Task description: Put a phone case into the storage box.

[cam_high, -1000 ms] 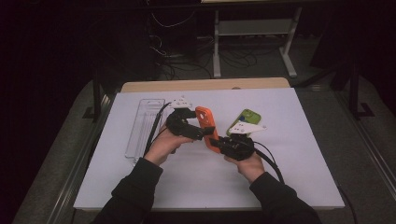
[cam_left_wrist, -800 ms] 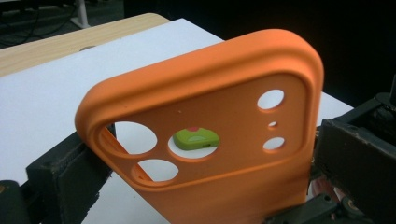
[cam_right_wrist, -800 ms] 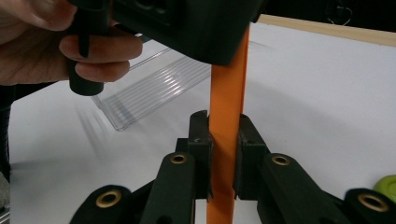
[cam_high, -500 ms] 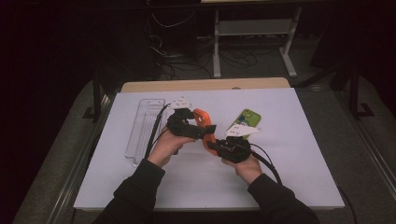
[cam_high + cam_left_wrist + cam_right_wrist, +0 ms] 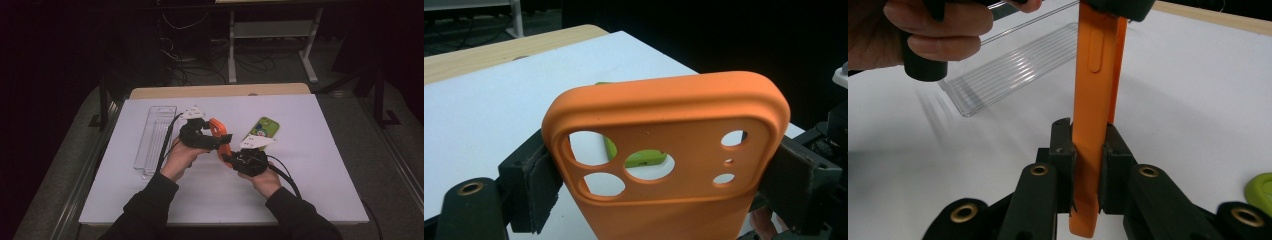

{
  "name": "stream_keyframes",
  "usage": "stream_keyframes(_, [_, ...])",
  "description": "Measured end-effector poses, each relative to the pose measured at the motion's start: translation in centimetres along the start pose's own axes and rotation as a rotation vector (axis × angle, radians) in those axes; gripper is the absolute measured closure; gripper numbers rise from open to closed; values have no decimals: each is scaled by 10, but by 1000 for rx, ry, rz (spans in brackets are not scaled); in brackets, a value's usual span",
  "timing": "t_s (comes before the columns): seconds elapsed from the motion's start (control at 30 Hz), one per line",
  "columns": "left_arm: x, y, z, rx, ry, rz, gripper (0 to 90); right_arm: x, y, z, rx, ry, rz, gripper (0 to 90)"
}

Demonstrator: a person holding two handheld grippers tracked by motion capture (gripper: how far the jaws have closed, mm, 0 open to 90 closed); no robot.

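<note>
An orange phone case (image 5: 218, 136) with round camera holes is held upright above the white board between both grippers. My left gripper (image 5: 664, 185) has just been closing and its pads now press on the two long sides of the orange case (image 5: 664, 115). My right gripper (image 5: 1088, 150) is shut across the thin wall of the case (image 5: 1095, 75) at its lower end. In the high view the left gripper (image 5: 212, 140) sits left of the case and the right gripper (image 5: 231, 156) just below it.
A clear ribbed plastic tray (image 5: 155, 135) lies on the white board (image 5: 310, 165) to the left. A green phone case (image 5: 262, 129) lies flat just right of the hands. The person's left hand (image 5: 933, 25) is close in front of the right gripper.
The left gripper's jaws have closed in onto the sides of the orange case. Both hands stay about where they were.
</note>
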State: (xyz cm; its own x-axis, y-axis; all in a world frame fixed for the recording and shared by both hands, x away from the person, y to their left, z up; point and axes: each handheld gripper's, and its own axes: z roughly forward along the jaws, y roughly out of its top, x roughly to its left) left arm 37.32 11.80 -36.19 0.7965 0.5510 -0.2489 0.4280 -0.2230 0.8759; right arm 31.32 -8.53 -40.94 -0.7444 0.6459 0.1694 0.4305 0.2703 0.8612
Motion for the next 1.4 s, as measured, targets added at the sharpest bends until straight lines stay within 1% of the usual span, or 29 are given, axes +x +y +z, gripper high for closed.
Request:
stream_keyframes(0.07, [0, 0, 0, -1, -3, -6, 141, -1, 0, 0, 2, -1, -6, 779])
stream_keyframes(0.1, [0, 0, 0, 7, -3, 2, 142, -1, 0, -1, 4, -5, -4, 775])
stream_keyframes(0.13, [-1, 1, 1, 1, 1, 3, 144, -1, 0, -1, 5, -8, -4, 753])
stream_keyframes(0.17, [-2, 2, 1, -4, 11, 19, 144, -1, 0, -2, 5, -4, -4, 719])
stream_keyframes(0.23, [-1, 3, 0, -4, 12, 28, 145, -2, 1, -2, 12, -7, -3, 614])
stream_keyframes(0.27, [-2, 4, 0, -6, 17, 20, 146, -3, 0, -2, 27, -8, 3, 575])
stream_keyframes(0.3, [-1, 4, -2, -7, 23, 24, 146, -3, 0, -3, 29, -11, 2, 549])
stream_keyframes(0.33, [-2, 4, -1, -20, 21, 7, 146, -4, -1, -4, 36, -15, -2, 513])
stream_keyframes(0.43, [1, 6, -3, -22, 30, 18, 147, -8, -1, -8, 51, -21, -3, 414])
stream_keyframes(0.47, [1, 7, -4, -20, 31, 14, 147, -9, -1, -10, 57, -25, 0, 384])
stream_keyframes(0.5, [2, 7, -4, -21, 35, 13, 146, -11, -2, -12, 67, -16, 6, 346])
stream_keyframes(0.57, [4, 9, -4, -27, 36, 8, 146, -14, -3, -15, 86, -24, 8, 294])
stream_keyframes(0.6, [5, 10, -6, -16, 39, 14, 146, -17, -4, -16, 93, -35, -2, 258])
stream_keyframes(0.63, [6, 11, -6, -29, 38, 13, 146, -19, -5, -18, 106, -36, -9, 231])
stream_keyframes(0.67, [6, 12, -7, -16, 40, 16, 146, -21, -5, -20, 114, -47, 3, 202])
stream_keyframes(0.73, [8, 14, -9, -15, 44, 27, 146, -26, -7, -24, 128, -60, -5, 153])
stream_keyframes(0.8, [9, 16, -11, -23, 46, 30, 146, -30, -8, -28, 137, -54, 17, 119])
stream_keyframes(0.87, [10, 20, -13, -28, 46, 30, 146, -32, -10, -31, 139, -68, 9, 79])
stream_keyframes(0.93, [11, 24, -16, -27, 55, 38, 146, -33, -12, -34, 149, -67, 4, 3])
stream_keyframes(1.0, [12, 28, -19, -33, 61, 38, 146, -34, -16, -36, 163, -71, -1, 0])
stream_keyframes(1.07, [15, 31, -23, -36, 72, 53, 146, -36, -21, -40, 162, -83, -17, 0])
stream_keyframes(1.1, [16, 33, -25, -39, 77, 49, 146, -36, -23, -41, 167, -88, -24, 0])
stream_keyframes(1.13, [18, 35, -28, -40, 80, 57, 146, -36, -24, -43, 172, -95, -18, 0])
stream_keyframes(1.17, [19, 36, -30, -40, 83, 51, 146, -37, -27, -45, 171, -100, -33, 0])
stream_keyframes(1.2, [20, 38, -33, -48, 86, 52, 146, -37, -29, -46, 174, -100, -24, 0])
stream_keyframes(1.23, [22, 39, -36, -49, 87, 53, 146, -39, -31, -48, 177, -106, -35, 0])
stream_keyframes(1.27, [23, 40, -38, -57, 91, 46, 147, -38, -34, -50, 173, -110, -24, 0])
stream_keyframes(1.33, [27, 43, -43, -56, 100, 57, 146, -39, -39, -55, 178, -118, -28, 0])
stream_keyframes(1.4, [31, 46, -49, -61, 105, 52, 147, -40, -43, -59, 187, -123, -22, 0])
